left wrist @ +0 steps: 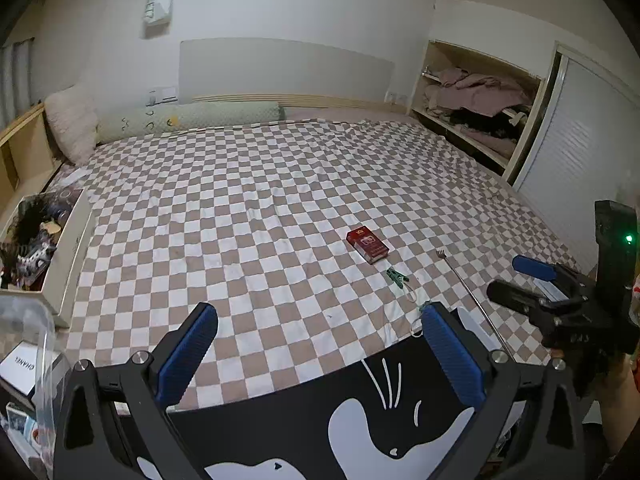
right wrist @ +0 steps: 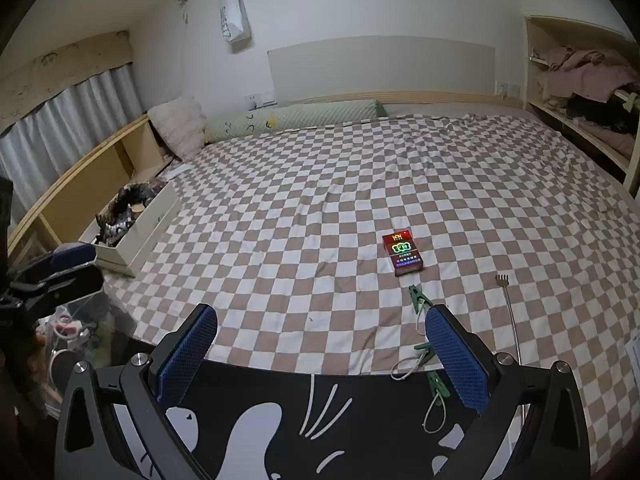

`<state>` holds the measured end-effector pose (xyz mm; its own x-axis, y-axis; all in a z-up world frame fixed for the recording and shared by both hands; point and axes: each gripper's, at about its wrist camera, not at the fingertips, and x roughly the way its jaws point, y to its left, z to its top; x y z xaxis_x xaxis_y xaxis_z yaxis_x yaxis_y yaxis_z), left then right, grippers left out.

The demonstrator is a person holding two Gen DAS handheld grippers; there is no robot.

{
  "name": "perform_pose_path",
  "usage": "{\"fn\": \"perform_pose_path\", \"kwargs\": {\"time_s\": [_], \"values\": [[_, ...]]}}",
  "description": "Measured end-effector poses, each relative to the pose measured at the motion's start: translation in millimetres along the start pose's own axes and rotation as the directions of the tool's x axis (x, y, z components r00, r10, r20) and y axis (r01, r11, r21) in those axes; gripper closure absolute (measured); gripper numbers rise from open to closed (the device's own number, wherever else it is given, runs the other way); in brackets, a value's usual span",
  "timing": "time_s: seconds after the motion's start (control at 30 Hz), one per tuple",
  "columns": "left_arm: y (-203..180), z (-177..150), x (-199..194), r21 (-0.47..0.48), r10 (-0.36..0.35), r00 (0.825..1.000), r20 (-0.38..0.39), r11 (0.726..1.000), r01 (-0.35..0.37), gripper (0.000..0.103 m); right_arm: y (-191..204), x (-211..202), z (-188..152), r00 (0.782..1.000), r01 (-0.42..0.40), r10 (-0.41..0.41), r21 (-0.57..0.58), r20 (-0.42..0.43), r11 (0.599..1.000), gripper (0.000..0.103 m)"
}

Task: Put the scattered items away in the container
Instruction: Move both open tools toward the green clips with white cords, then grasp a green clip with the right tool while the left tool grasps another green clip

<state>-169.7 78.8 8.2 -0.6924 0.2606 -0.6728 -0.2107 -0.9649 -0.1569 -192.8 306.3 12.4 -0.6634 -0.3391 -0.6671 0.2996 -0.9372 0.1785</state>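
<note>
Nearest the lens in each wrist view are two blue ribbed pads on black fingers, spread wide with nothing between them: the left gripper (left wrist: 318, 354) and the right gripper (right wrist: 322, 356) both hang over the near edge of the bed, empty. Under them lies a black cloth with a white cartoon print (right wrist: 320, 420), draped over that near edge. On the cloth's right part and running up onto the checked bedspread (right wrist: 320, 200) is a string of green clothes pegs on white cord (right wrist: 430, 368); the farthest peg (right wrist: 418, 295) lies on the bedspread just beyond the right gripper's right pad. To the right of the pegs a thin metal back scratcher (right wrist: 514, 316) lies lengthwise, its claw end pointing toward the headboard and its handle running back to the near edge. Just beyond the pegs, a red cigarette pack (right wrist: 402, 254) lies flat, somewhat right of the bed's centre. Well apart from these, at the left edge of the bed, a white open box (right wrist: 136, 236) stands, already holding dark jumbled items. In the left wrist view the right gripper shows at the right edge, held in a hand (left wrist: 616, 376). Along the far edge a long green bolster (right wrist: 296, 120) and a pale pillow (right wrist: 178, 124) rest against the headboard.
</note>
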Motion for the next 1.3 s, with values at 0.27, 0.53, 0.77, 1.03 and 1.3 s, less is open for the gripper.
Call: {"fn": "perform_pose_path", "kwargs": {"time_s": [0.27,0.53,0.77,1.03,1.3], "values": [[-5.7,22.0,20.6,0.014,0.017,1.0,0.017,1.0,-0.017,0.0,-11.4,3.6,2.2,1.0,-0.019,0.02,0.033,-0.024,0.999,0.0],[-9.0,45.5,40.9,0.024,0.043,0.998,0.037,0.999,-0.044,0.0,-22.8,19.8,6.6,0.999,-0.001,0.004,0.049,-0.05,0.999,0.0],[-11.7,59.5,62.9,0.041,0.079,0.996,0.051,0.996,-0.081,0.0,-28.6,35.3,6.8,0.996,0.038,-0.034,0.05,-0.08,0.998,0.0],[-20.1,57.1,99.3,0.061,0.079,0.997,0.004,0.995,-0.079,0.0,-41.2,52.4,4.7,0.987,0.133,-0.127,0.056,-0.094,0.99,0.0],[-22.2,44.6,137.9,0.067,0.055,0.995,-0.08,0.997,-0.05,0.0,-68.2,83.7,-9.8,0.96,0.207,-0.183,0.097,-0.211,0.974,0.0]]}}
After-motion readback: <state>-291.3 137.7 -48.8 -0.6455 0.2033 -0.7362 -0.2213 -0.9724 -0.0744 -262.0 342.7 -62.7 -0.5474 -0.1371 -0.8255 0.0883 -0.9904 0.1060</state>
